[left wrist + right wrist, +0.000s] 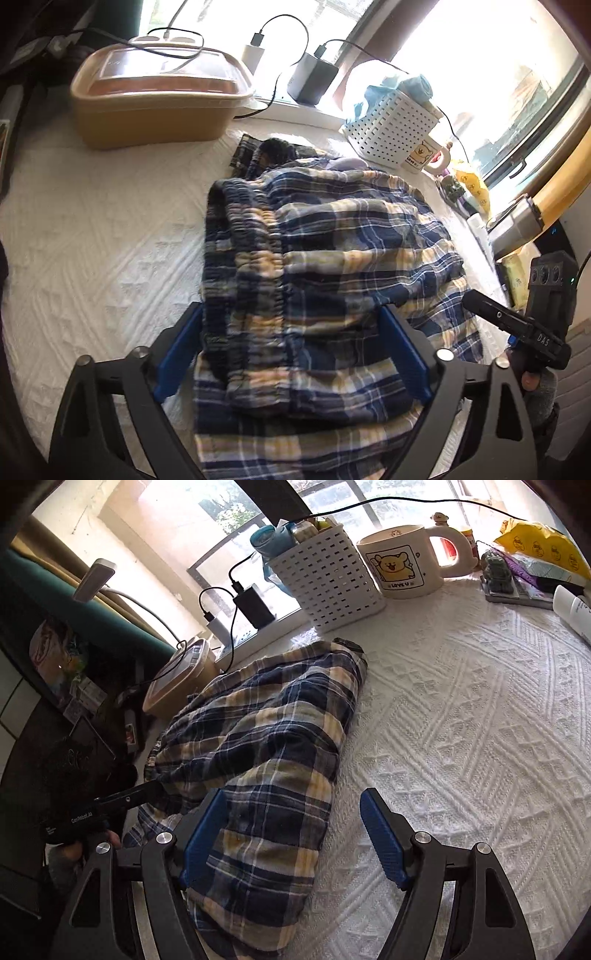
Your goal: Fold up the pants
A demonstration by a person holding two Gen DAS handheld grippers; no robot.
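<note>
Pants [332, 266] with blue, yellow and white checks lie folded in a thick bundle in the middle of the tabletop [92, 258], which has a white bumpy cloth over it. The stretchy waistband is on the side nearest the tan box [155, 107] with a clear lid at the far edge.

The left gripper [291, 350] hangs over the near end of the bundle. Its blue fingers [177, 354] stand wide apart, one on each side of the waistband part, and they do not squeeze it.

The right gripper [295, 834] is also apart. One blue finger sits over the edge of the pants and the other is over bare cloth. It holds nothing.

A white basket [328, 583] and a mug [399, 561] with a yellow bear stand by the far edge, near the window.
</note>
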